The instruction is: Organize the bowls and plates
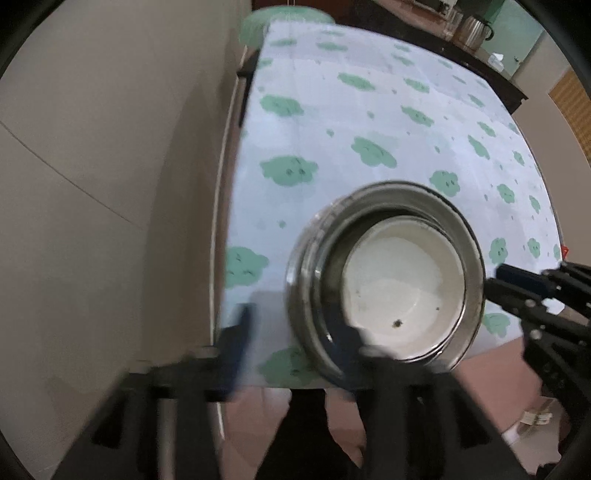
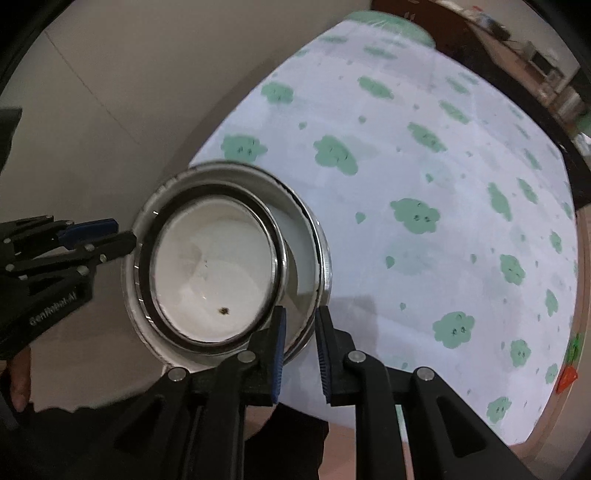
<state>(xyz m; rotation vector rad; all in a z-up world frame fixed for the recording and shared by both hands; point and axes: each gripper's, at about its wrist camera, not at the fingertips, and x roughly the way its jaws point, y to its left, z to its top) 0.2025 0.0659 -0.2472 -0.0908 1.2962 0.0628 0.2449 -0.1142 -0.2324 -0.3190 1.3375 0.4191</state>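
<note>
Left wrist view: the left gripper (image 1: 295, 332) stands apart, straddling the stacked bowls' (image 1: 386, 275) near rim without pressing.

Right wrist view: the right gripper (image 2: 301, 343) appears clamped on the bowls' (image 2: 229, 266) rim. The stack seems finished; next, probably release.

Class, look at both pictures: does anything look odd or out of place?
Yes. The white bowl sits off-centre in the metal bowl, crowded toward one side, and a dark speck lies on its floor, so it looks unclean.

A pale tablecloth printed with green clouds (image 1: 369, 122) covers the table. A plain beige wall (image 1: 92, 147) runs beside it. A dark wooden counter (image 1: 480, 62) stands beyond, bearing a steel kettle (image 1: 474, 27).
</note>
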